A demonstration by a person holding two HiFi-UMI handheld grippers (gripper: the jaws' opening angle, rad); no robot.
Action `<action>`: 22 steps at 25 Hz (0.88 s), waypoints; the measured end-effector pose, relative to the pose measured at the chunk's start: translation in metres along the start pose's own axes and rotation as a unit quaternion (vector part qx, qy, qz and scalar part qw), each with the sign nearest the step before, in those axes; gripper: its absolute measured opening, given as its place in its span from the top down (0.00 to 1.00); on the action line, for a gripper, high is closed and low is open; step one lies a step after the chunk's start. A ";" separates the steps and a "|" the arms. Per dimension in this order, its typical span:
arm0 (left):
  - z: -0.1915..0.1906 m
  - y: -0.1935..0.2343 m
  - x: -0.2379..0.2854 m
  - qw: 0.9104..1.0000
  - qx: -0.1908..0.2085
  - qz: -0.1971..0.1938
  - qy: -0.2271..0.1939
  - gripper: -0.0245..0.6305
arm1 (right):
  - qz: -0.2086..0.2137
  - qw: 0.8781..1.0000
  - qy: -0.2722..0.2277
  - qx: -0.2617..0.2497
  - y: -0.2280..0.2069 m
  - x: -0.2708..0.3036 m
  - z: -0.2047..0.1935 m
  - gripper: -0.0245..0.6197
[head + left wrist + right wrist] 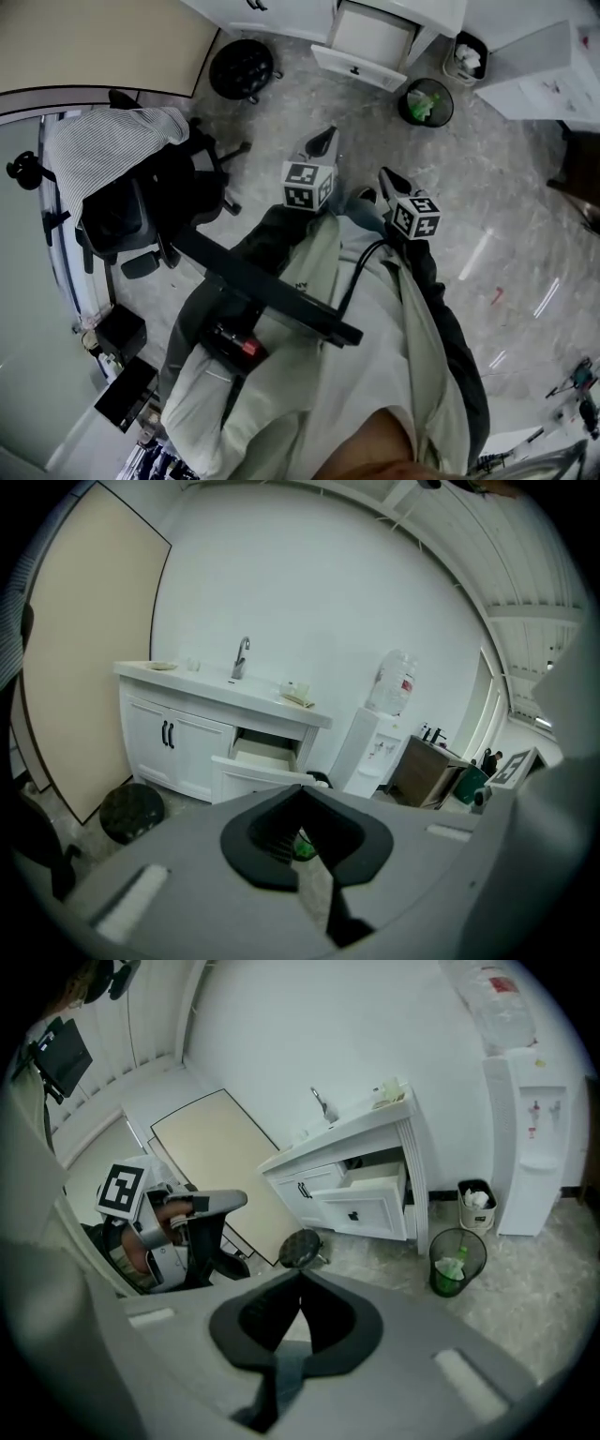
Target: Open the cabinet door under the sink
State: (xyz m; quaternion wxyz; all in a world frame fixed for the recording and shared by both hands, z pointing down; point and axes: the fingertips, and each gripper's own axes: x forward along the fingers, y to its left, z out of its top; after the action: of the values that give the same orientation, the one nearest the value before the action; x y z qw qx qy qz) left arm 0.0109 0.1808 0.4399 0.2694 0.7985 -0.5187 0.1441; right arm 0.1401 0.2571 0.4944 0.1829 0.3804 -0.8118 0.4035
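Observation:
The white sink cabinet (173,747) stands against the far wall, with a tap (241,656) on top. Its two doors are closed, with paired black handles (168,734) at the middle. To their right a drawer (255,761) is pulled out. My left gripper (302,787) is shut and empty, well short of the cabinet and pointing toward it. The right gripper (300,1274) is also shut and empty; its view shows the same cabinet (302,1188) and drawer (367,1209). From the head both grippers, the left gripper (324,141) and the right gripper (390,176), hang above the floor in front of my body.
A black round stool (242,67) sits on the floor by the doors. A green mesh bin (427,101) and a small white bin (466,58) stand right of the drawer, beside a water dispenser (534,1138). An office chair (127,202) with a striped garment is on my left.

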 end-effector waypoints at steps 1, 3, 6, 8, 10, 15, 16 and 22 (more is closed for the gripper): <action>0.001 -0.006 -0.003 1.000 -0.001 -0.002 -0.004 0.95 | 0.005 1.000 0.003 -0.006 0.001 -0.003 -0.002 0.96; 0.000 -0.017 -0.011 1.000 -0.002 -0.001 -0.010 0.95 | 0.016 1.000 0.002 -0.014 0.004 -0.011 -0.003 0.96; -0.010 -0.031 -0.033 1.000 -0.015 0.008 -0.015 0.95 | 0.033 0.999 0.000 -0.004 0.010 -0.026 -0.012 0.96; -0.019 -0.036 -0.053 0.999 -0.023 0.020 -0.014 0.95 | 0.040 0.999 0.001 0.008 0.015 -0.031 -0.021 0.96; -0.029 -0.040 -0.075 0.999 -0.025 0.036 -0.013 0.95 | 0.048 0.999 0.006 0.016 0.019 -0.035 -0.031 0.96; -0.032 -0.025 -0.120 0.996 -0.023 0.079 -0.035 0.95 | 0.068 0.997 0.018 0.011 0.028 -0.028 -0.042 0.96; -0.030 -0.019 -0.126 0.995 -0.028 0.085 -0.041 0.95 | 0.069 0.997 0.017 0.005 0.032 -0.026 -0.040 0.96; -0.013 0.005 -0.132 0.994 -0.035 0.076 -0.065 0.95 | 0.062 0.997 -0.013 -0.032 0.061 -0.017 -0.002 0.96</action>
State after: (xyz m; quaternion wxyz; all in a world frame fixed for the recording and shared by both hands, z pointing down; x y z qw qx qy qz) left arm -0.0487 0.2856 0.3850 0.2513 0.7544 -0.5991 0.0939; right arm 0.1041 0.2897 0.4539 0.1587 0.3282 -0.8488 0.3828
